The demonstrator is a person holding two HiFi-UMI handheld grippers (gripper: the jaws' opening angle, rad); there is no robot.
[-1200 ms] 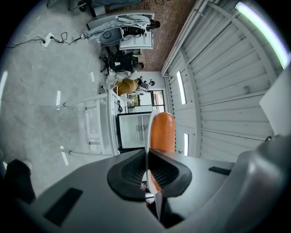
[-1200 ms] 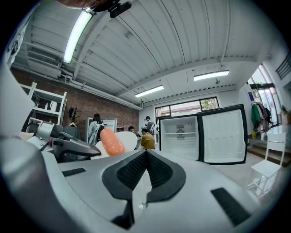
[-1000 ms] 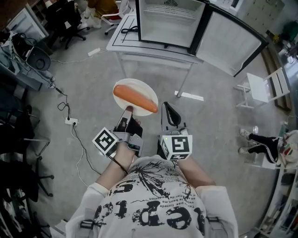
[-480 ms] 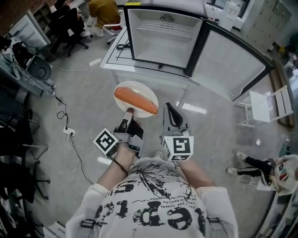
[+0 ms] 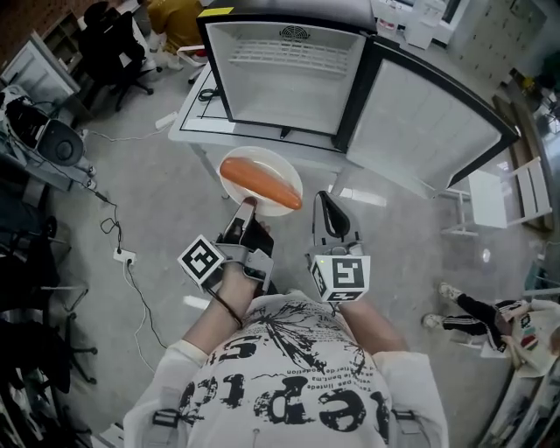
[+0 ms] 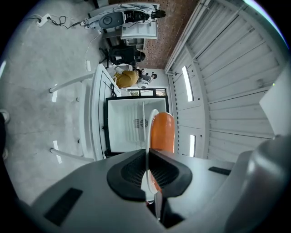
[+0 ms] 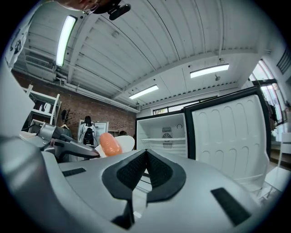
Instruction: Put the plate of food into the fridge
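A white plate (image 5: pixel 273 163) carrying an orange sausage (image 5: pixel 260 183) hangs level in front of me, with my left gripper (image 5: pixel 247 207) shut on its near rim. In the left gripper view the plate (image 6: pixel 149 129) shows edge-on between the pads, the sausage (image 6: pixel 162 132) beside it. My right gripper (image 5: pixel 325 206) is held just right of the plate, shut and empty; its jaws (image 7: pixel 145 157) meet with nothing between them. Ahead stands the open, empty fridge (image 5: pixel 289 79) on a white table (image 5: pixel 197 122), its door (image 5: pixel 420 114) swung out to the right.
Cables and a power strip (image 5: pixel 122 256) lie on the floor at left, beside office chairs and equipment. A white chair (image 5: pixel 507 188) stands at right, with a person's foot (image 5: pixel 472 311) near it. A seated person in yellow (image 5: pixel 171 17) is behind the table.
Both grippers and the plate have travelled forward toward the fridge, which now sits nearer and larger in the head view. The grip on the plate is unchanged.
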